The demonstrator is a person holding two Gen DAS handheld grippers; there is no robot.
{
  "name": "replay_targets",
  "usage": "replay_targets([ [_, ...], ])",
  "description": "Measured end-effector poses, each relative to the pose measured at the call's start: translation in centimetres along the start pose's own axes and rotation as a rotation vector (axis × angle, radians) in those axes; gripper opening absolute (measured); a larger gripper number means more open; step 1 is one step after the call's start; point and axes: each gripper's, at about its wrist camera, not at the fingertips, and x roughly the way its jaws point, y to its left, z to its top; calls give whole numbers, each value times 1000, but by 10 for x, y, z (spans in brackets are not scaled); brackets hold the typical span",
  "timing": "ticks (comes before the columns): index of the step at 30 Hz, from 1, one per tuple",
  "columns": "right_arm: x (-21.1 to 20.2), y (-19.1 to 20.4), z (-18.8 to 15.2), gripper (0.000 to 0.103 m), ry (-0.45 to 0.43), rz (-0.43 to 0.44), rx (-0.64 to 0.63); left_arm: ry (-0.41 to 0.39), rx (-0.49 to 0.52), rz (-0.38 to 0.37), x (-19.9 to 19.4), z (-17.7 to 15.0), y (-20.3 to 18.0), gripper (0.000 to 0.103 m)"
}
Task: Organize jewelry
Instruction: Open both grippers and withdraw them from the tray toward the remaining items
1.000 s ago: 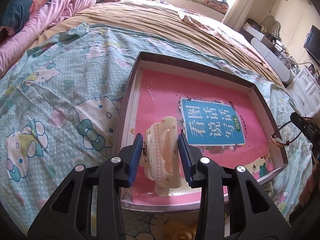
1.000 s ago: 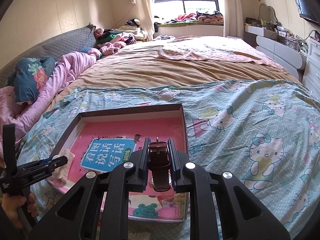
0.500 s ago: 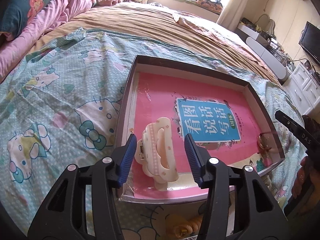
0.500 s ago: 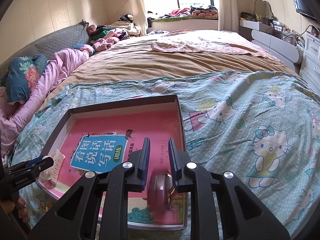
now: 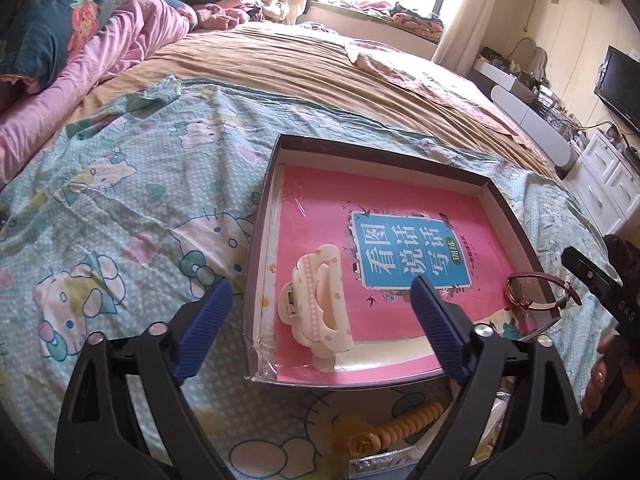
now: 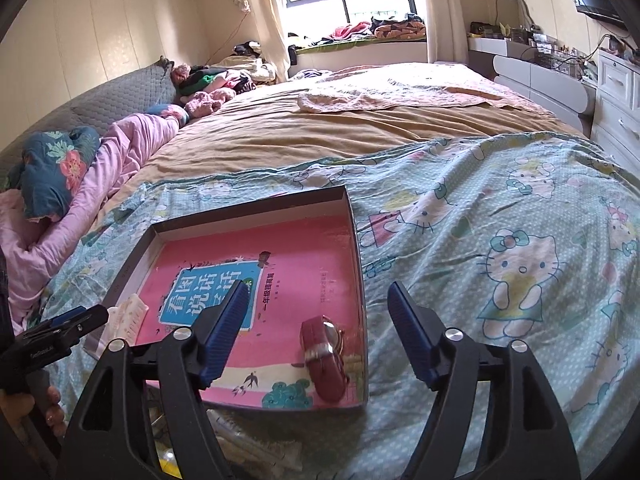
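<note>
One shallow box (image 5: 508, 208) sits on the bed (image 6: 500, 208), and inside it lie one pink book (image 6: 304, 256), one cream hair clip (image 5: 316, 300) and one dark red watch (image 6: 324, 356). On the bed just in front of the box lies one yellow spiral hair tie (image 5: 404, 424). Two claws show: the left claw (image 5: 320, 328) and the right claw (image 6: 316, 332). One pink quilt (image 6: 128, 148) and one floral pillow (image 6: 52, 168) lie at the bed's head.
</note>
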Motion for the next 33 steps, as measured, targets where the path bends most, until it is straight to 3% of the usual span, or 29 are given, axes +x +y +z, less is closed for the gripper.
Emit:
replay_targets([
  [3,-12,1,-3,80,-14,9,9,-5,-11,5,-3,0,2,93],
  [16,-49,6,-8,80,-45,25,-5,-57,-54,3,-28,-4,8,93],
  [33,-87,14,-21,80,-55,49,-48,-95,-40,-14,-60,-20,1,93],
])
